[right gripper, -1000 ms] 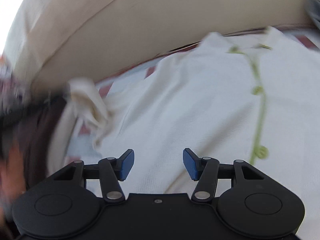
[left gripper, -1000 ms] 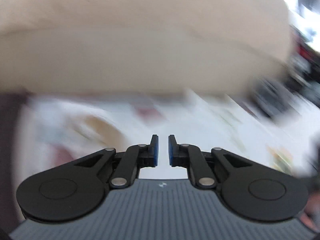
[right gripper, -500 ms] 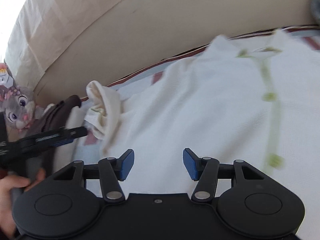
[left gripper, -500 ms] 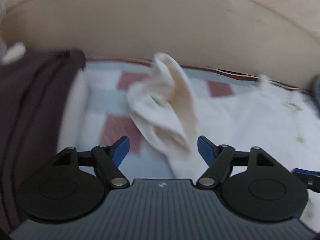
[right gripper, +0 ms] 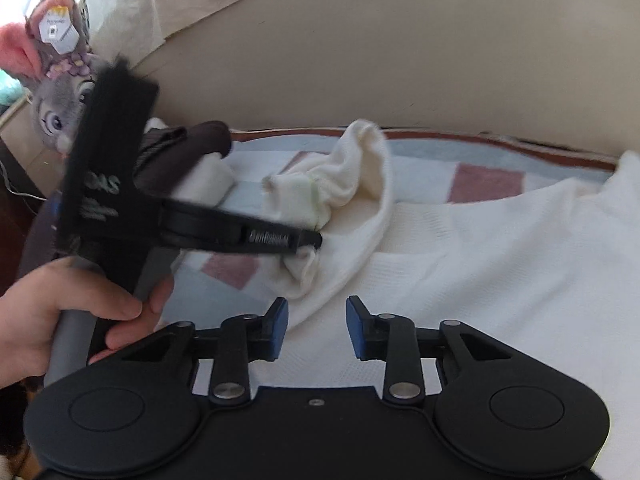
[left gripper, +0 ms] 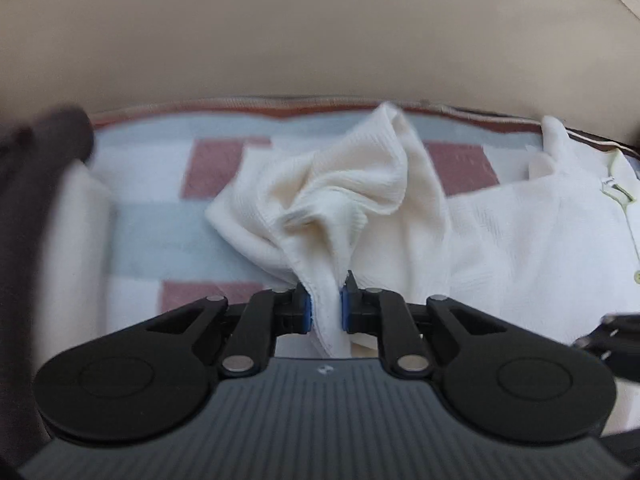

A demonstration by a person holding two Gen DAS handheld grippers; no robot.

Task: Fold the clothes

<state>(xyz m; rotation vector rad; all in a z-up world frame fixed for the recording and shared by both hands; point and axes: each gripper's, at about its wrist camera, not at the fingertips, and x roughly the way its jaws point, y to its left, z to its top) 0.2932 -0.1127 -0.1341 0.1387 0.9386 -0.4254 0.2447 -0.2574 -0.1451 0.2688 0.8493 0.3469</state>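
Cream shirt [left gripper: 520, 232], pink-blue checked blanket [left gripper: 160, 216], brown garment [right gripper: 200, 140]

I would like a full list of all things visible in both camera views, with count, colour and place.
shirt: one, white with pale green buttons, spread on the blanket, its sleeve bunched up.
blanket: one, checked pale blue, white and dull red, under the shirt.
dark garment: one, brown, at the left edge.
plush toy: one, grey and pink, far left.
backrest: one, beige, behind the blanket.
left gripper: one, black with blue pads, closing on the sleeve hem.
right gripper: one, black with blue pads, jaws closing, nothing between them, above the shirt.
hand: one, holding the left gripper's handle.
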